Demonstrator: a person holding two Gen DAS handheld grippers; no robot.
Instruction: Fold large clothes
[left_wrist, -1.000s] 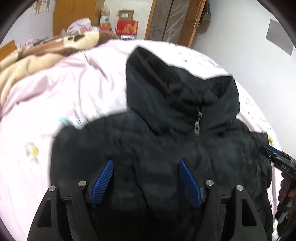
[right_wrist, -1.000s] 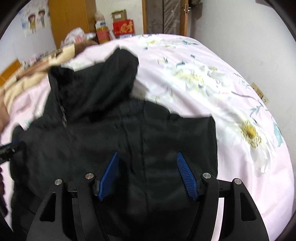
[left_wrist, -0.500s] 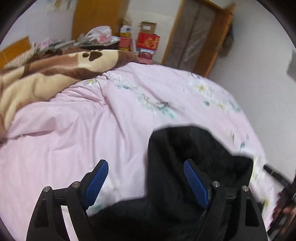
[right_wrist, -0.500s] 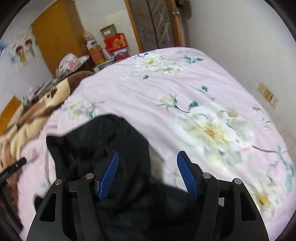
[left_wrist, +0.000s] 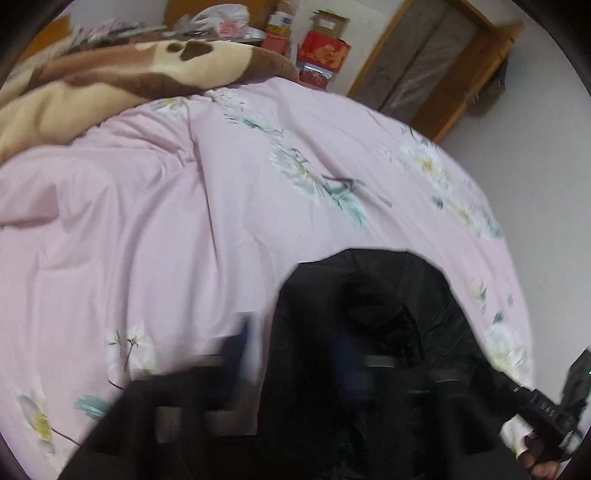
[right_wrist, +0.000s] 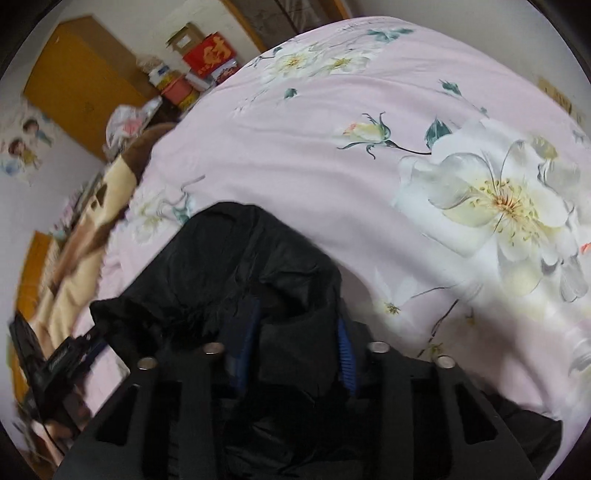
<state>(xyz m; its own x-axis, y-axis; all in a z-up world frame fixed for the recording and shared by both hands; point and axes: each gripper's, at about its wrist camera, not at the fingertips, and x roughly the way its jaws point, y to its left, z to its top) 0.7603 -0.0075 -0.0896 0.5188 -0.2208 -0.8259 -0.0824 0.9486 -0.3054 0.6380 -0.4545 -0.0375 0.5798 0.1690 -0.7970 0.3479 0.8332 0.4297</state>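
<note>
A black hooded padded jacket (left_wrist: 369, 332) lies on a pink flowered bedsheet (left_wrist: 166, 221). In the left wrist view my left gripper (left_wrist: 291, 350) is heavily motion-blurred at the jacket's hood edge, so its jaw state is unclear. In the right wrist view my right gripper (right_wrist: 295, 347) has its blue pads (right_wrist: 345, 354) narrowed around a fold of the jacket's hood (right_wrist: 258, 273). The right gripper also shows at the lower right of the left wrist view (left_wrist: 546, 417). The left gripper shows at the lower left of the right wrist view (right_wrist: 62, 358).
A brown and cream blanket (left_wrist: 92, 85) is bunched at the far left of the bed. Boxes and a red carton (left_wrist: 325, 51) stand by a wooden wardrobe (right_wrist: 81, 81) beyond the bed. A white wall (left_wrist: 535, 166) runs along the bed's right side.
Both grippers have moved forward from the jacket's body to its hood. The right jaws have narrowed onto the hood fabric. The left view has become blurred.
</note>
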